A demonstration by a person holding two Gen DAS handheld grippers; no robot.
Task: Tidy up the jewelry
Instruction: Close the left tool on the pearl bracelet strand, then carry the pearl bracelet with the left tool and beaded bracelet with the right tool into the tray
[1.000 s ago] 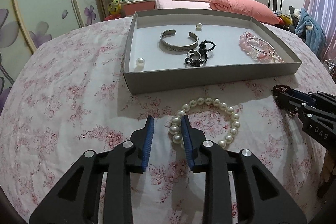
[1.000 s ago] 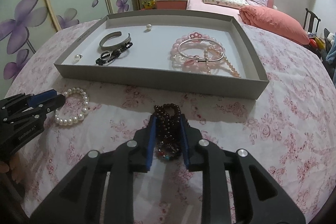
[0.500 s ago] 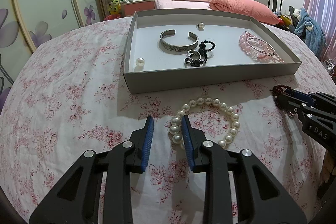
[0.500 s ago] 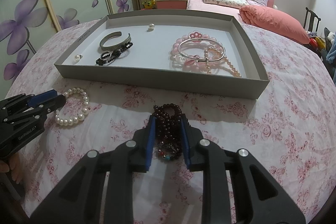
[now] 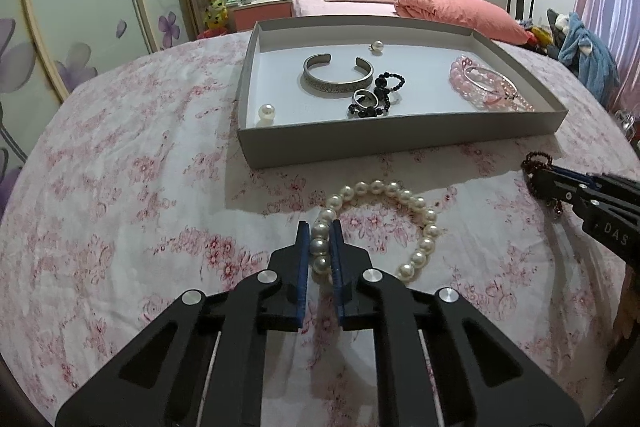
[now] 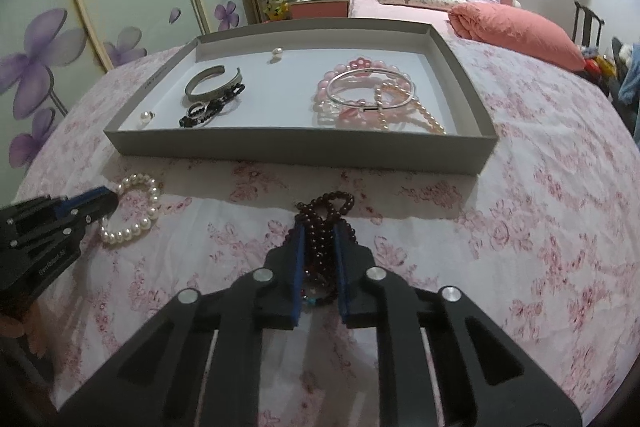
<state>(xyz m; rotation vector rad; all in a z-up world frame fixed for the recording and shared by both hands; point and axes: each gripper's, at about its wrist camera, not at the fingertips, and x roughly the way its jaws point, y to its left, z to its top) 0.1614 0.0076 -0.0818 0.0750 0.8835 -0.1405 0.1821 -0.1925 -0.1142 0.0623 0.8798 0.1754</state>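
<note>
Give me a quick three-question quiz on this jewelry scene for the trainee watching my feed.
1. True or false: the white pearl bracelet lies inside the grey tray.
2. Which item sits between the right gripper pads? A) silver cuff B) dark red bead bracelet C) loose pearl
3. Fill in: the left gripper is closing on the ______ bracelet.

Key
1. False; it lies on the floral cloth in front of the tray.
2. B; the dark red bead bracelet is between its closing pads.
3. White pearl.
</note>
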